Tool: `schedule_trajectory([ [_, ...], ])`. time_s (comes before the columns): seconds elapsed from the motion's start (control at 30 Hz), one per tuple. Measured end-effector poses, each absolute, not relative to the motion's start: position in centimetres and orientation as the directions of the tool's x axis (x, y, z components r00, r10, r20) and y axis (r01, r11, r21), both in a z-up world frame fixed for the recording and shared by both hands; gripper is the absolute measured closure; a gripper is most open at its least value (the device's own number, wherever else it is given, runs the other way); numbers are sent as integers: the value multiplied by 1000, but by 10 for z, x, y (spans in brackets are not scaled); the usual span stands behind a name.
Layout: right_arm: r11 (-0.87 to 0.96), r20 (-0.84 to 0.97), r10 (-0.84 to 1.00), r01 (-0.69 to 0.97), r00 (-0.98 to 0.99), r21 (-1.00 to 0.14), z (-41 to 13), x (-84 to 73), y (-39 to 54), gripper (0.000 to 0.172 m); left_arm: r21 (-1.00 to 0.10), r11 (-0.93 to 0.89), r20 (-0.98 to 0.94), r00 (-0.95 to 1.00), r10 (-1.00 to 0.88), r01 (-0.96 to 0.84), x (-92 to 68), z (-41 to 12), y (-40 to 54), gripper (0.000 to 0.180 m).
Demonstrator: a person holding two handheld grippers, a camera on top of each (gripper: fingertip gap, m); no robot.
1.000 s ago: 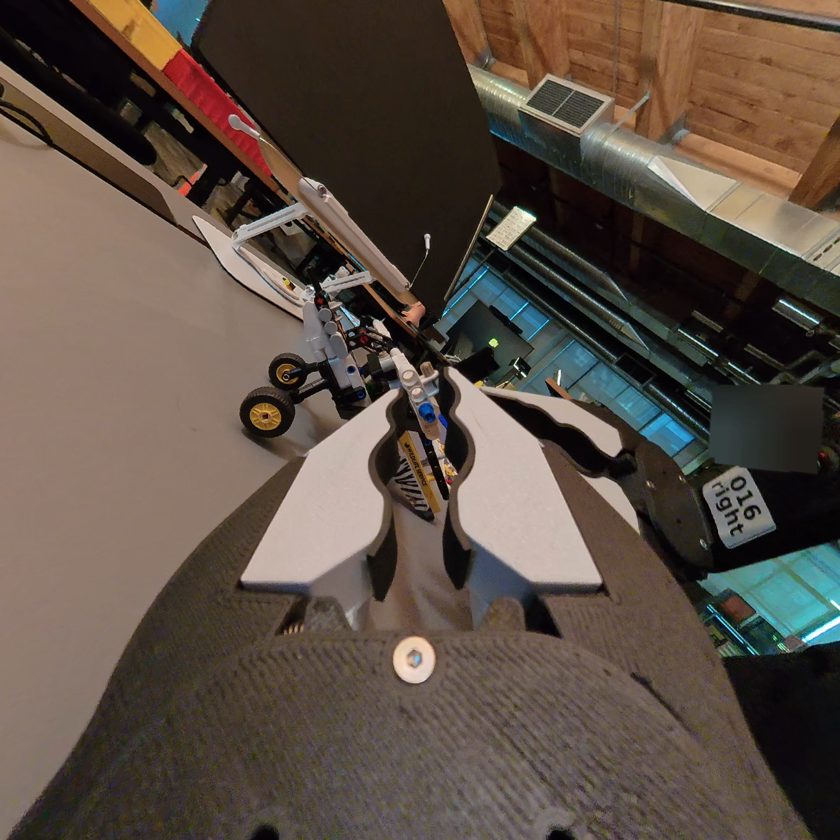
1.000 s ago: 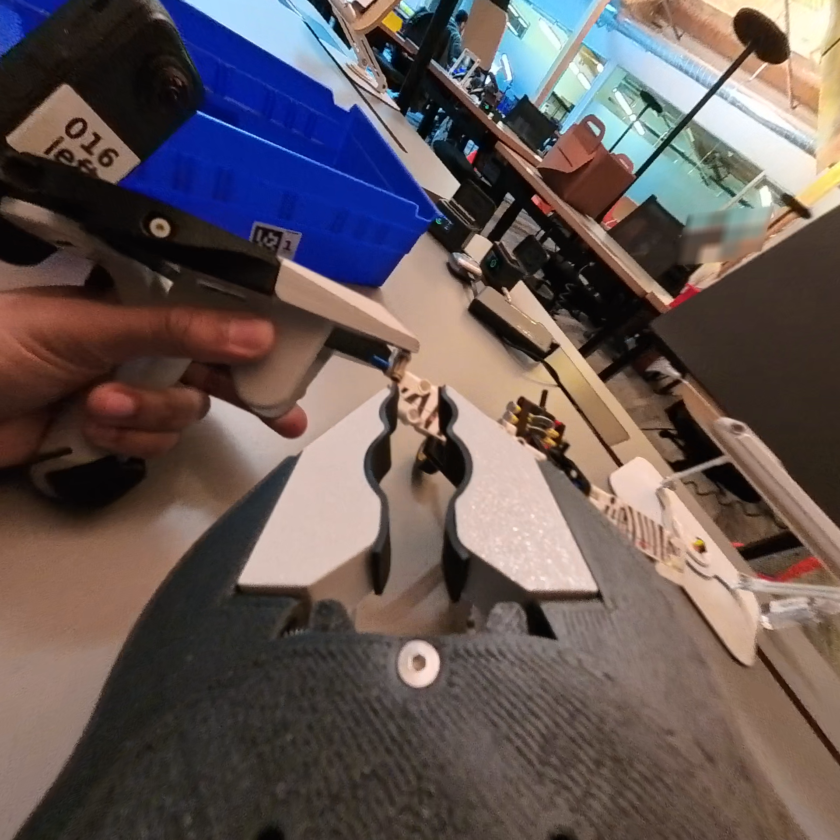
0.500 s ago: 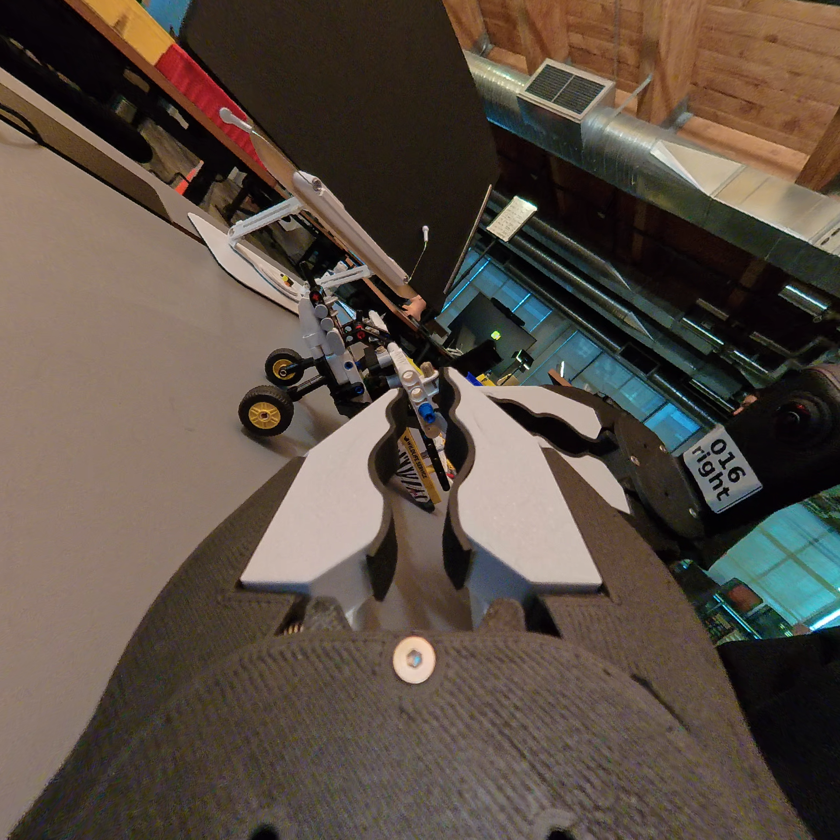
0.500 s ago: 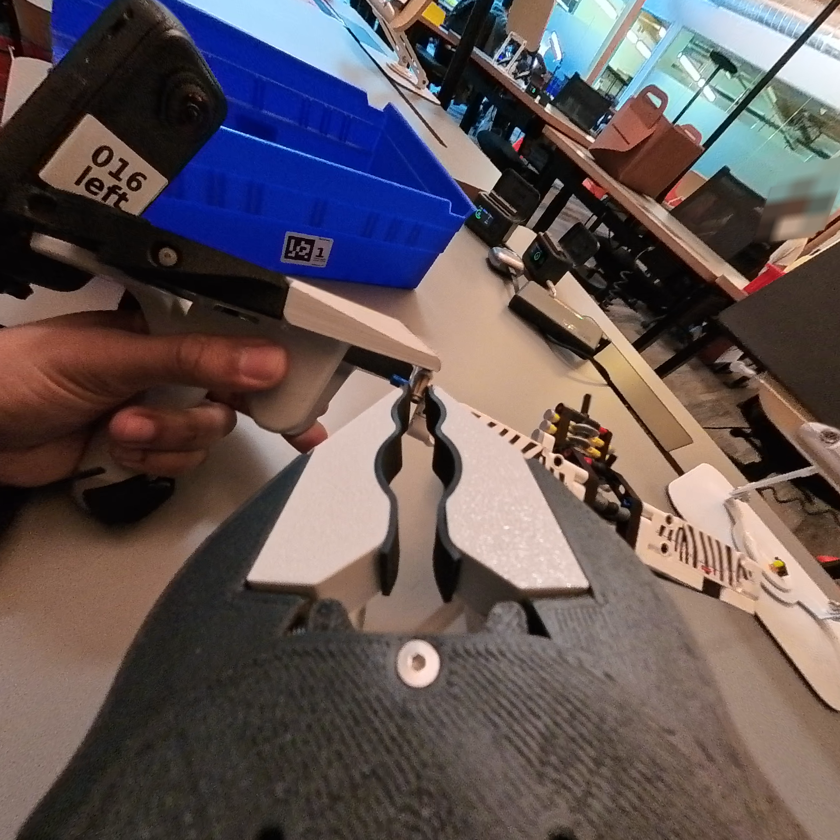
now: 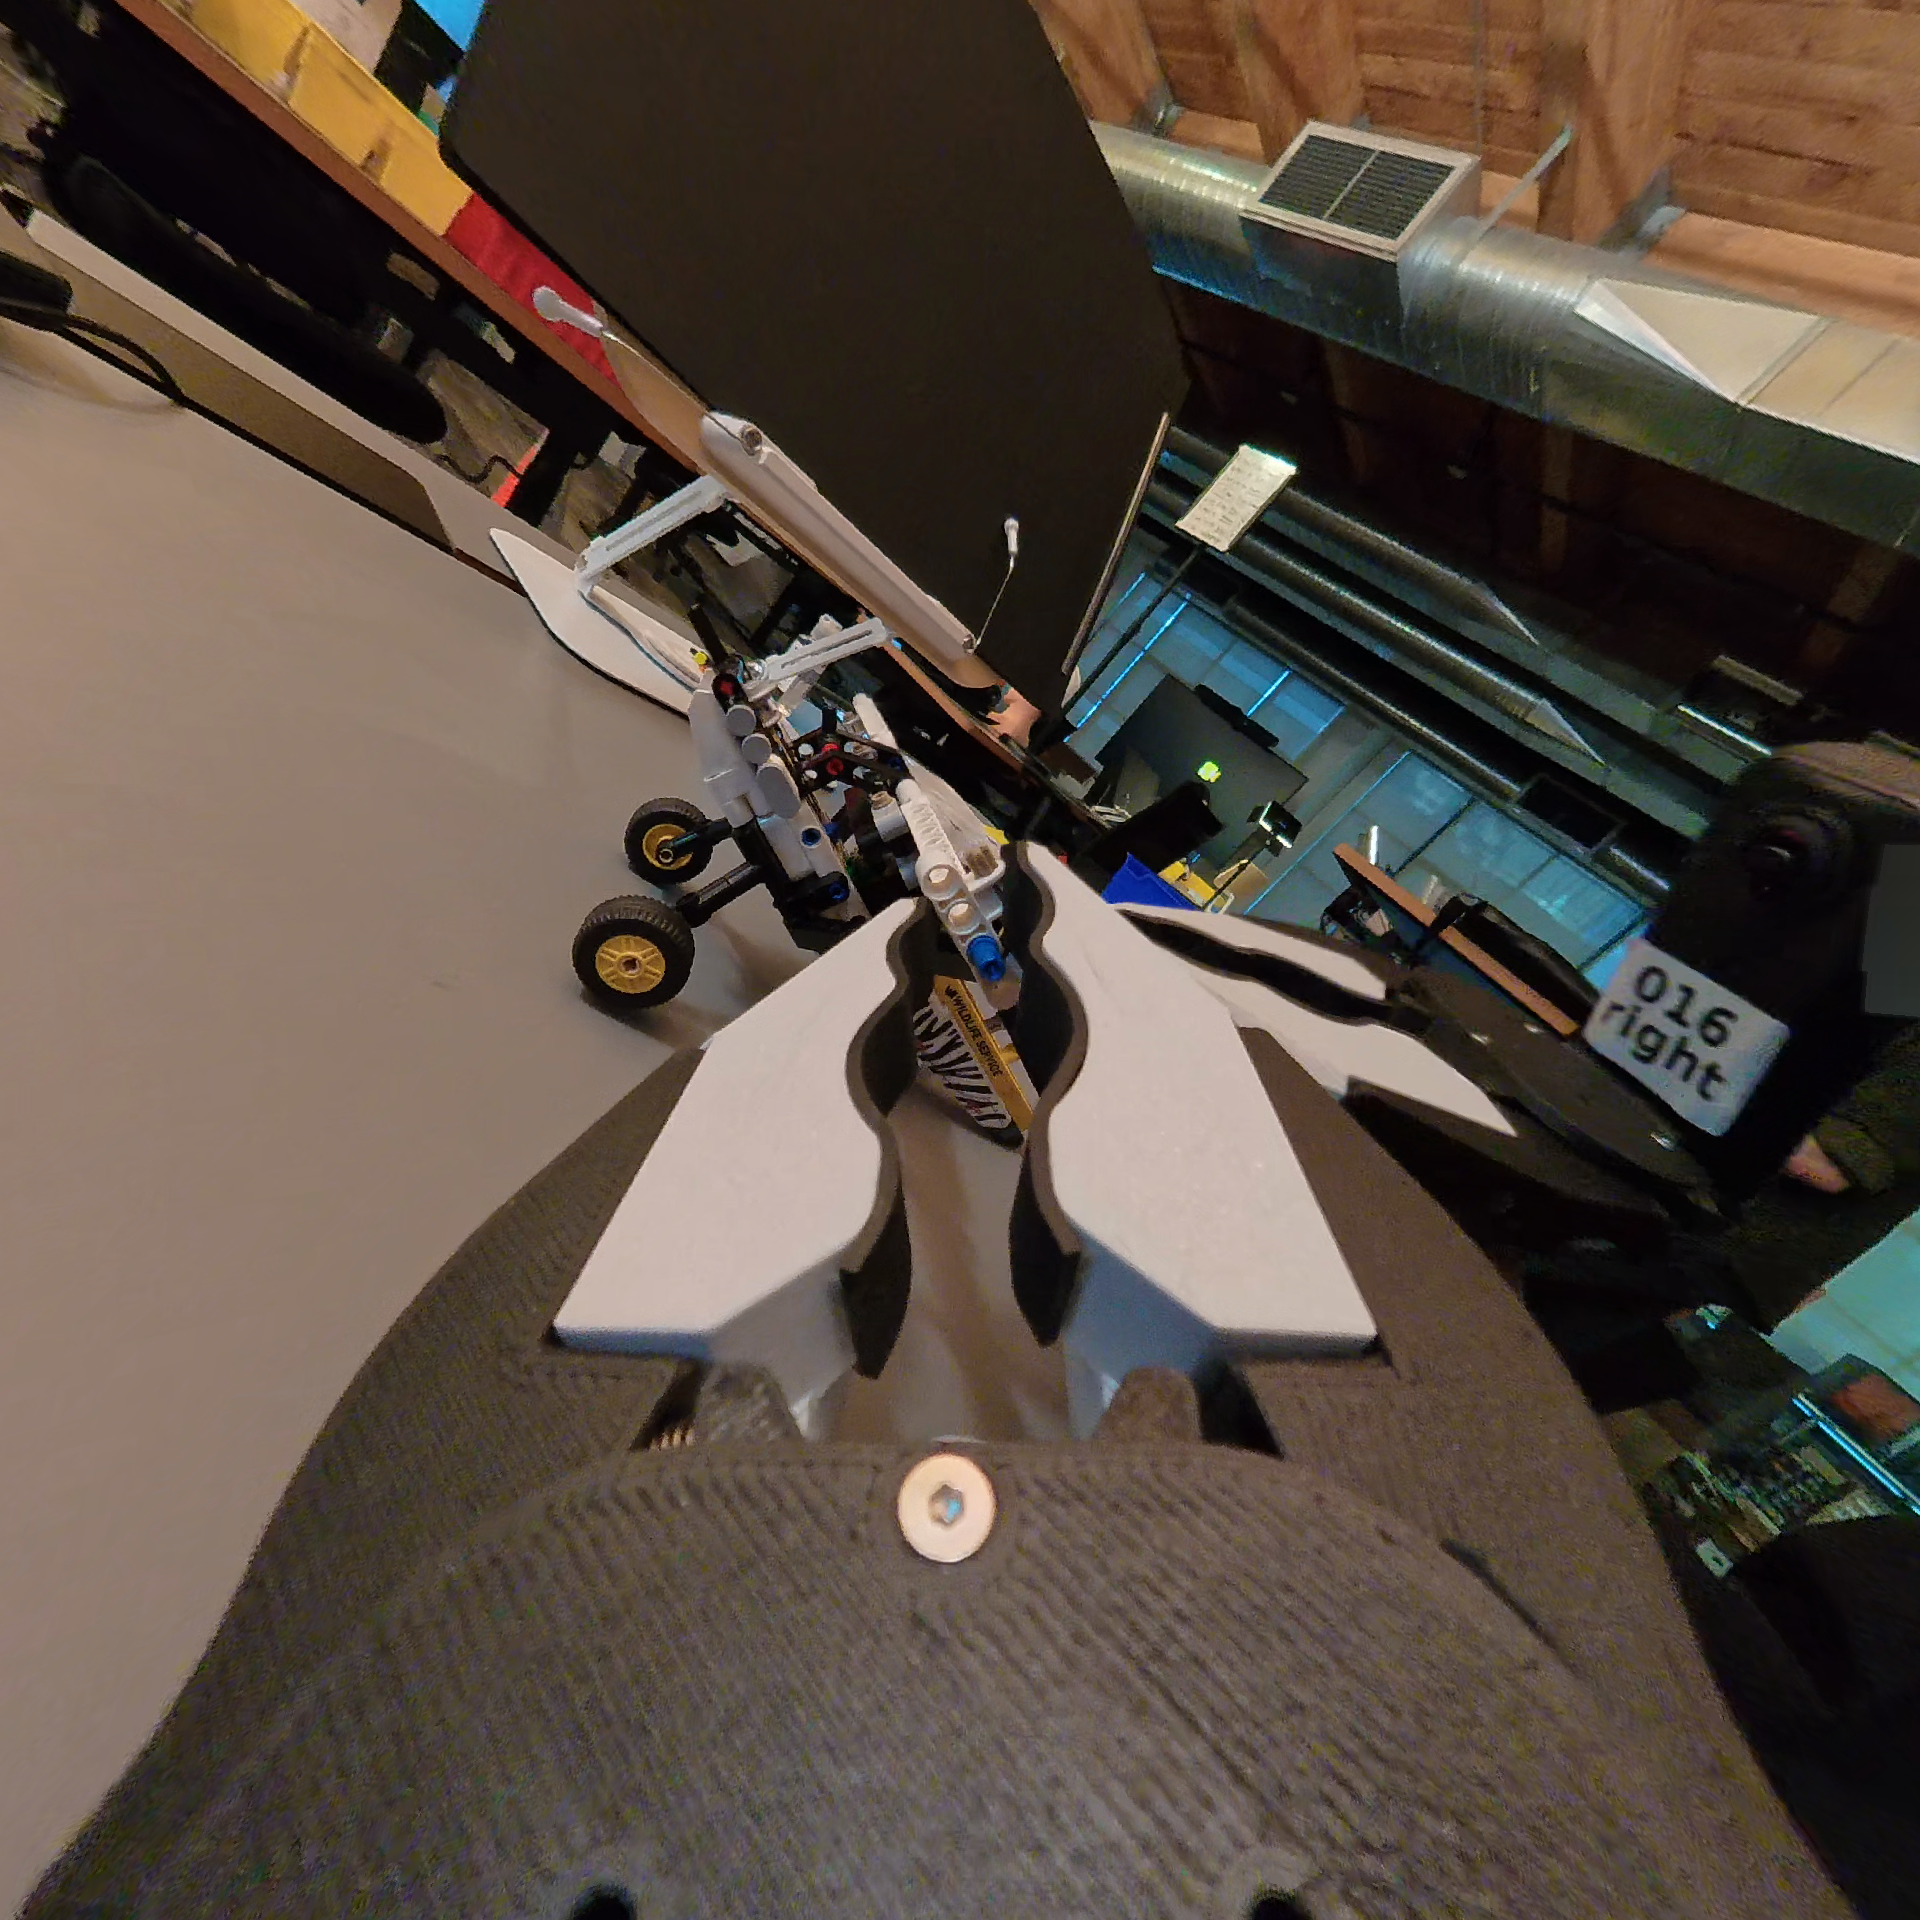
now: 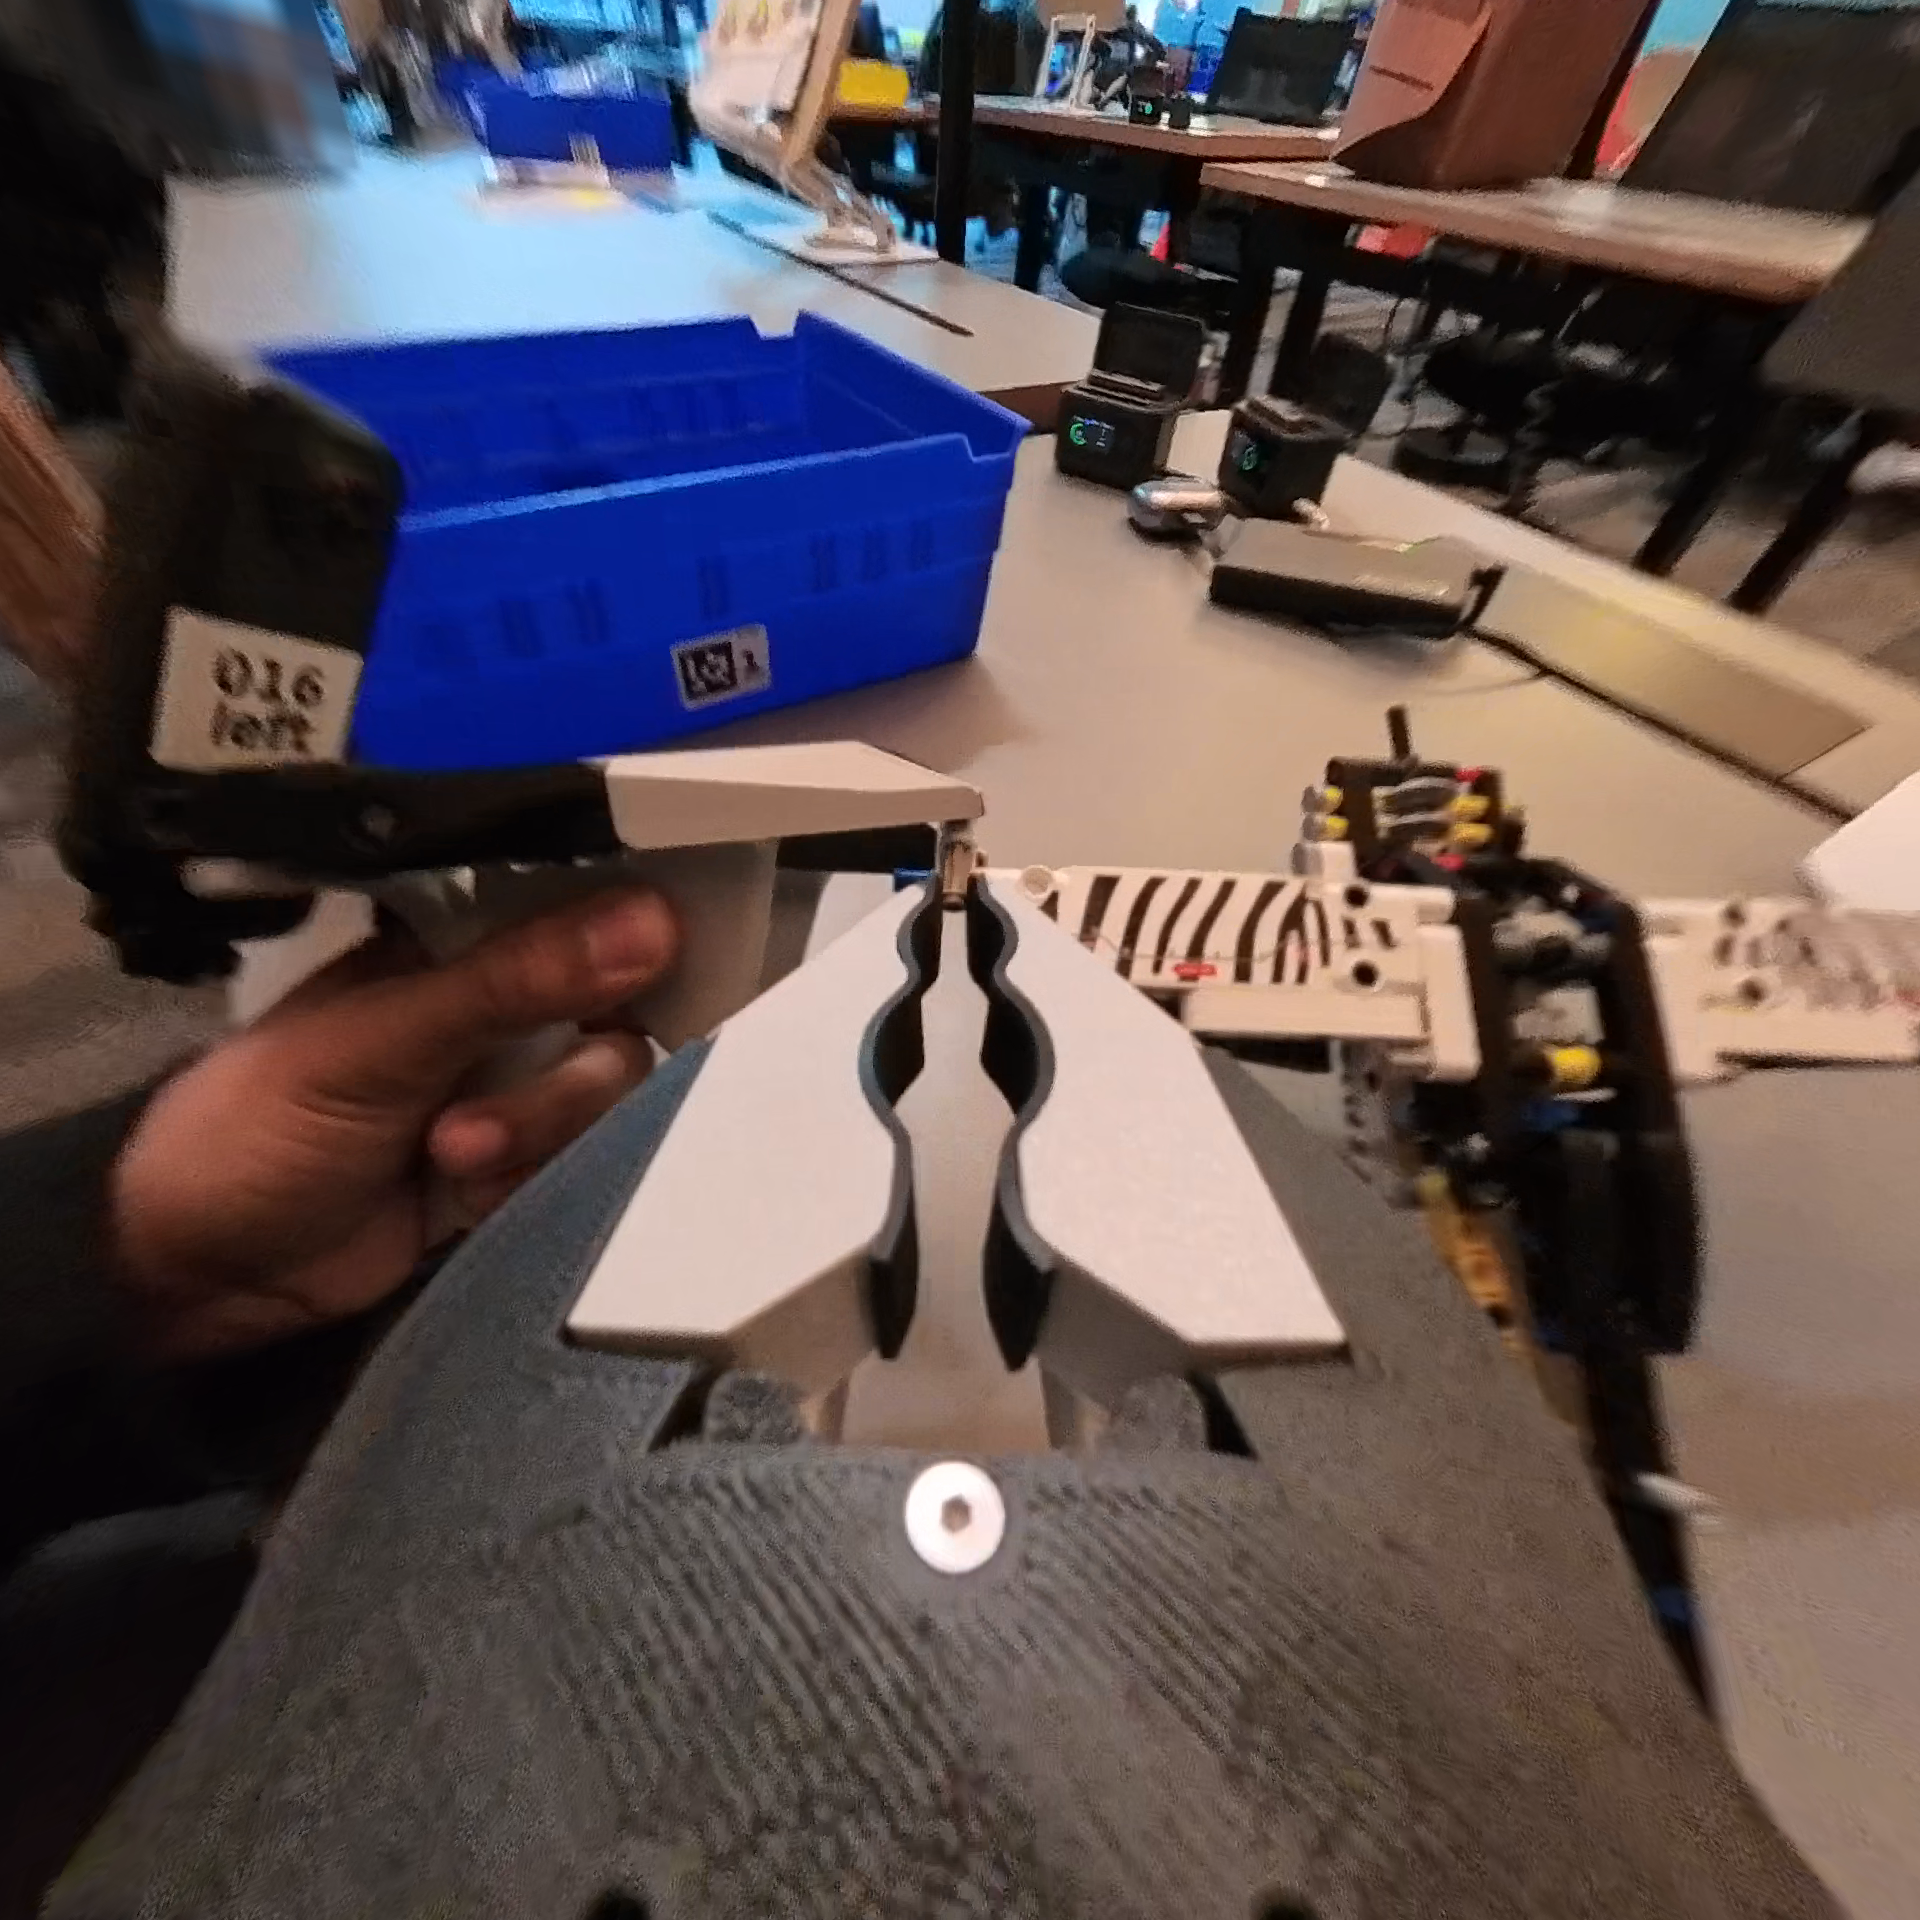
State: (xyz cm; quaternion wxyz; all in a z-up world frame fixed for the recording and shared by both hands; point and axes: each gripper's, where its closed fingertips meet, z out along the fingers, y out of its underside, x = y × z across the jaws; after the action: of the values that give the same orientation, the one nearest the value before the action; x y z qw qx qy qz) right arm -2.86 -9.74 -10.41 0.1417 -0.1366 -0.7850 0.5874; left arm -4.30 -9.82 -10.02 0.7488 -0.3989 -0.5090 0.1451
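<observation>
A brick-built vehicle (image 5: 769, 821) with zebra-striped white panels and yellow-hubbed wheels (image 5: 634, 961) is on the grey table (image 5: 260, 831). My left gripper (image 5: 968, 883) is shut on the end of its white holed beam (image 5: 956, 899), which carries a blue pin. In the right wrist view the left gripper (image 6: 940, 831), held by a hand (image 6: 364, 1091), comes in from the left to that beam end. My right gripper (image 6: 954, 896) is shut on a small tan pin (image 6: 954, 868) sticking out just under the left gripper's fingers. The striped panel (image 6: 1226, 925) runs off to the right.
A blue bin (image 6: 675, 582) stands behind the left gripper. Small black devices (image 6: 1101, 436) and a flat black box (image 6: 1340, 582) lie farther back. A tall black panel (image 5: 831, 260) and a white plate (image 5: 582, 603) stand beyond the vehicle. Only a small space, under 4 cm, lies between the two pairs of fingers.
My right gripper closed from a wider gap around the beam end onto the tan pin, and its view swung level. The left gripper kept its hold on the beam and barely moved.
</observation>
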Motion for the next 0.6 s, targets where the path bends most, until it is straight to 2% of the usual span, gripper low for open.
schedule_trajectory([
  [0.07,181,-98,362,172,-927,-968,-104,-28,-96,168,-745,640,647,440,623,189,-43,-100,-98,172],
  [0.13,126,-178,343,234,-922,-964,-104,-28,-95,169,-739,646,653,439,617,192,-43,-100,-97,172],
  [0.17,132,-152,351,209,-924,-969,-104,-28,-94,169,-737,647,655,438,615,194,-43,-101,-96,172],
  [0.23,218,25,390,66,-920,-974,-106,-26,-93,169,-729,659,664,426,614,186,-44,-101,-99,171],
  [0.27,289,134,406,-12,-904,-957,-112,-24,-89,169,-697,696,697,389,602,171,-46,-102,-109,168],
  [0.3,332,200,413,-58,-888,-942,-118,-21,-83,169,-620,780,754,336,565,79,-49,-99,-141,170],
  [0.33,337,192,401,-50,-896,-940,-124,-15,-78,169,-591,804,774,328,542,65,-48,-100,-163,165],
  [0.37,320,147,390,-16,-909,-947,-130,-9,-72,169,-656,753,724,320,611,48,-46,-98,-173,167],
  [0.4,306,114,391,12,-913,-952,-134,-8,-65,169,-649,760,729,315,607,37,-44,-97,-180,170],
  [0.6,308,91,401,41,-912,-950,-130,-20,-32,169,-654,754,718,364,593,62,-42,-95,-165,169],
])
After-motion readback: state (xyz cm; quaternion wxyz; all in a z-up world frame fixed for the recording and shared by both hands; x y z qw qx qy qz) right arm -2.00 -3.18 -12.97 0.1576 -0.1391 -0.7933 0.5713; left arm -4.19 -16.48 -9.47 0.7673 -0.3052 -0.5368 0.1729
